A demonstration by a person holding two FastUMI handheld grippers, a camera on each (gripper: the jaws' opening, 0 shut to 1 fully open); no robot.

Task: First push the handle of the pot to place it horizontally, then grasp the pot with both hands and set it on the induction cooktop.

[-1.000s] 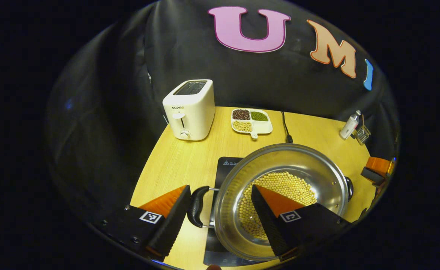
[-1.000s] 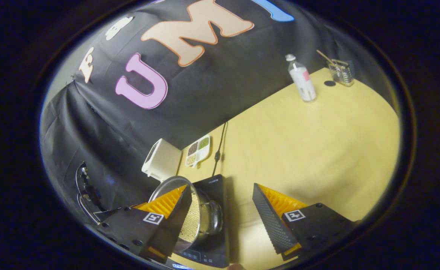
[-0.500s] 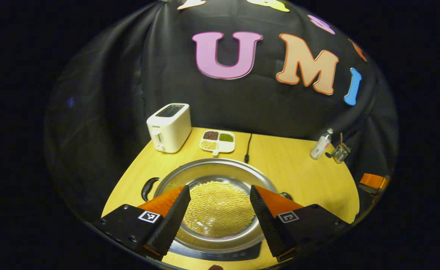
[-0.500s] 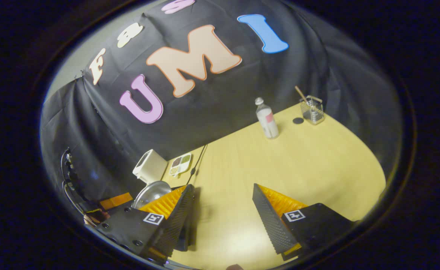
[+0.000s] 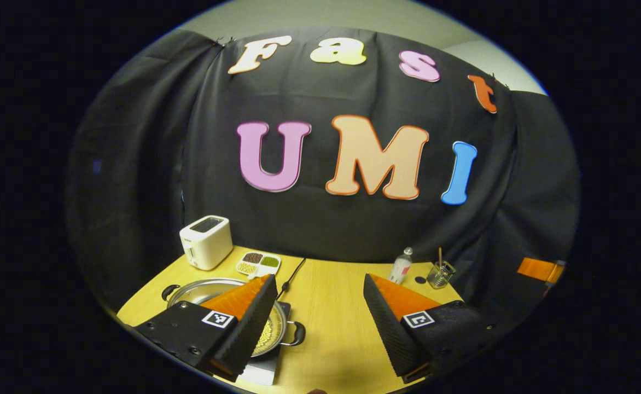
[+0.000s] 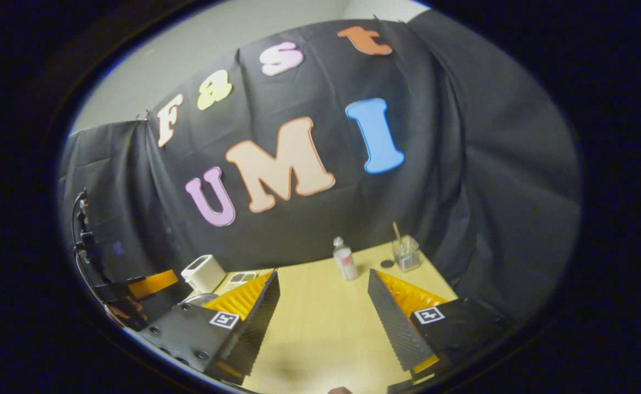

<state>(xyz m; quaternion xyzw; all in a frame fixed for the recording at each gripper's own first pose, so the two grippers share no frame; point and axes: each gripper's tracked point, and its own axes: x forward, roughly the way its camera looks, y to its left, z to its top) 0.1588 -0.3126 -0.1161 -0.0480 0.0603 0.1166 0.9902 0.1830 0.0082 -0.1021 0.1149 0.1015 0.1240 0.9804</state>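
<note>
Now sitting on the cooktop (image 5: 258, 373) near the table's (image 5: 331, 323) front-left edge: pot (image 5: 211, 291), partly hidden behind the left gripper's (image 5: 316, 323) left finger, yellow beans showing inside. Sticking out to either side of the rim: two dark handles, lying level. Standing toward the back-left corner: white toaster (image 5: 206, 249), with a divided dish (image 5: 258, 264) of beans just beside it. Running from the back edge toward the pot: black cable (image 5: 293, 272). Crowding the back-right corner: small bottle (image 5: 401, 267), a dark round disc and a glass cup (image 5: 441, 273) holding a stick. Stretching open between pot and bottle: broad bare wood, with plenty of room across the middle and the front right. Bearing a dark mark on its front: the toaster, too small to read. Carrying a pink label: the bottle, likewise unreadable. Hanging above the front edge with jaws spread wide: left gripper, holding nothing and touching nothing. Hovering over bare wood in the right gripper view: right gripper (image 6: 323, 317), jaws equally wide apart, gripping nothing. Peeking past its left finger: a sliver of the pot's rim (image 6: 200, 298), with the toaster (image 6: 203, 272) behind. Showing at the far left of that view: the other gripper, held in a hand (image 6: 118, 314).
</note>
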